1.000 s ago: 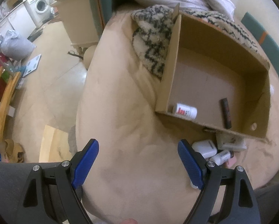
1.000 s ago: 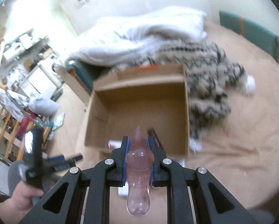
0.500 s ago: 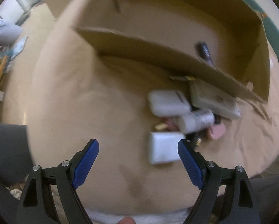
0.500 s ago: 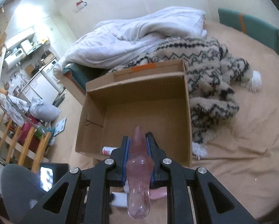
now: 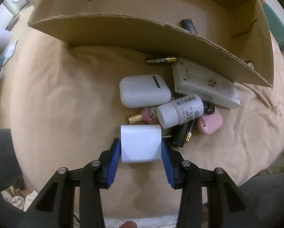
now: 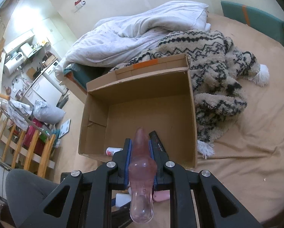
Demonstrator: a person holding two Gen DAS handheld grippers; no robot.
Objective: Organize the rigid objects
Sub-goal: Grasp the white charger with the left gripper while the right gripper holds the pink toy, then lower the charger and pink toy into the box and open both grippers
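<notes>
Left gripper [image 5: 141,148] just closed on white charger [image 5: 140,145], 6 o'clock of bed [image 5: 66,98] pile: prong may snag black plug [image 5: 178,137]. Right gripper [image 6: 140,152] clamps pink tube [image 6: 141,178] over box [image 6: 142,87]; slick, could slip.

Your box [image 5: 134,36] sits on the bed [image 5: 66,95]; the clutter pile [image 5: 172,102] lies just before its near wall, the blanket [image 6: 218,72] on its right.

dark tube [image 5: 188,26] half behind cardboard box [image 5: 123,36] wall, pink case [image 5: 210,123] partly under white bottle [image 5: 181,112], bottle label unreadable
</notes>
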